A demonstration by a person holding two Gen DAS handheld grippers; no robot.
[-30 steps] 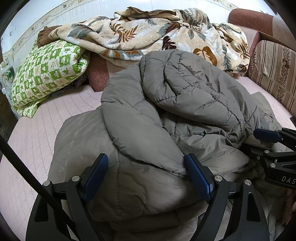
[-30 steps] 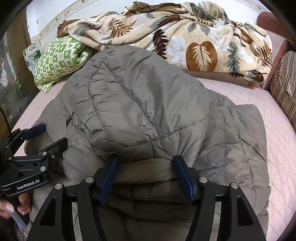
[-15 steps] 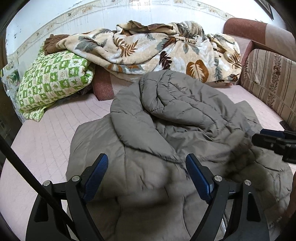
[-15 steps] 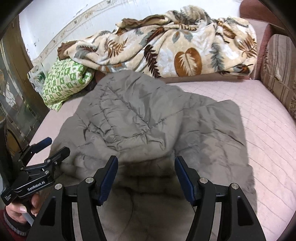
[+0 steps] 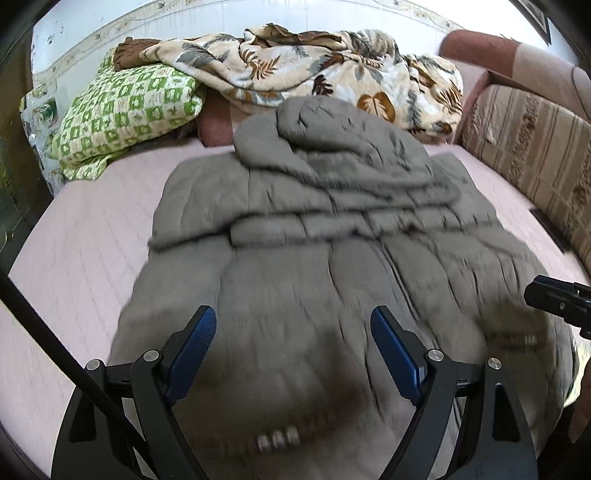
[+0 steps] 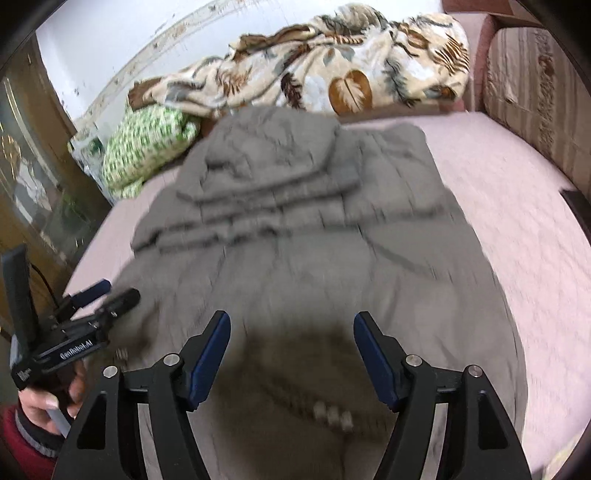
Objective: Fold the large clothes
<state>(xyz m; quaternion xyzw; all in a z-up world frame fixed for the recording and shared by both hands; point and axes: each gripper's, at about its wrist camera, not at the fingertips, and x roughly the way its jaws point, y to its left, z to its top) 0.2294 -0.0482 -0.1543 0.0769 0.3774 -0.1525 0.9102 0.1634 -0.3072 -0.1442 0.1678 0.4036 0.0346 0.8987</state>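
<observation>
Jacket-wise, your grey quilted puffer jacket (image 5: 332, 229) is spread over the pink quilted bed cover (image 5: 92, 236), filling the middle of both views, hood end at upper centre next to the leaf-print blanket (image 5: 314, 70). Your left gripper (image 5: 293, 354) sits at bottom centre with blue pads wide apart, nothing pinched, jacket hem below it. Your right gripper (image 6: 291, 352) is opening too, pads off the fabric, jacket just beyond them.

Pink bed (image 5: 92, 236), white wall (image 5: 332, 14)
</observation>
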